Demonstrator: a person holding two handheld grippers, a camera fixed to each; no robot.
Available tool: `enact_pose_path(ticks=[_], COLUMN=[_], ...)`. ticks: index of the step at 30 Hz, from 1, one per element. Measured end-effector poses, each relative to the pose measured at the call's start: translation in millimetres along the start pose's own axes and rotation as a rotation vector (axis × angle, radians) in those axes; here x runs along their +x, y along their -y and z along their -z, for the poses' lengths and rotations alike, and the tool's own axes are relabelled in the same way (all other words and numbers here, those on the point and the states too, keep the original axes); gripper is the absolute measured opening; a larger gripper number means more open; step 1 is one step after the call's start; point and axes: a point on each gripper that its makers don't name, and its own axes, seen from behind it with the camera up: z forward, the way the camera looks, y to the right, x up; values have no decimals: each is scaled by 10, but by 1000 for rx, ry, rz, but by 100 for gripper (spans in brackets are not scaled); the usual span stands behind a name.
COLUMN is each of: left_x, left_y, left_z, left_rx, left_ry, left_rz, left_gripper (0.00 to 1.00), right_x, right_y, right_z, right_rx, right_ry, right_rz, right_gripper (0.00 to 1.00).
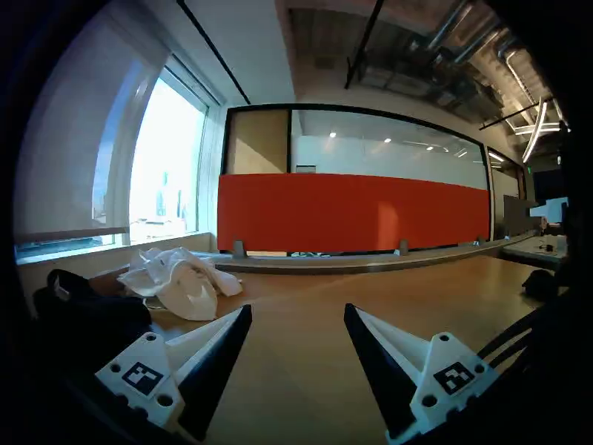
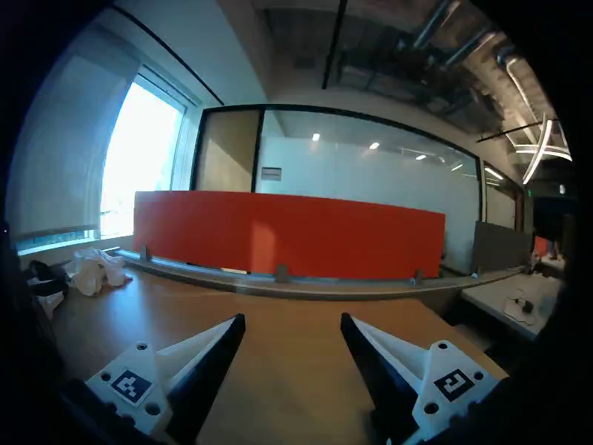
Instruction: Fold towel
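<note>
Towel (image 1: 181, 282) crumpled on bench (image 1: 311, 363) by window (image 1: 163, 170) — untouched.
Left claw (image 1: 297, 307) and right claw (image 2: 293, 317) both spread wide — holding nothing.

The dark bundle (image 1: 81, 311) beside the towel (image 1: 181, 278) is unidentifiable.

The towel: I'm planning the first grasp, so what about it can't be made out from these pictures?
Left gripper view: the towel lies crumpled, so its corners are tucked out of sight; one cloth or several, I cannot tell.
Left gripper view: the dark item beside it is too shadowed to identify.
Right gripper view: the towel is too small and distant for detail.
</note>
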Motion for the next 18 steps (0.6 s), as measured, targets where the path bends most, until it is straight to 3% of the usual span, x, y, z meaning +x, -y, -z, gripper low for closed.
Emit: enact_pose_path(ticks=[12, 18], left_x=[-16, -17], left_y=[7, 10], left_z=[10, 15], left_rx=[1, 1], left_ry=[-1, -1], left_rz=[-12, -13], left_gripper=[92, 92], right_x=[-131, -346], right_y=[-114, -238], right_z=[-27, -17], right_rx=[-11, -28], right_ry=[-27, -27], right_rz=[15, 1], right_gripper=[100, 100])
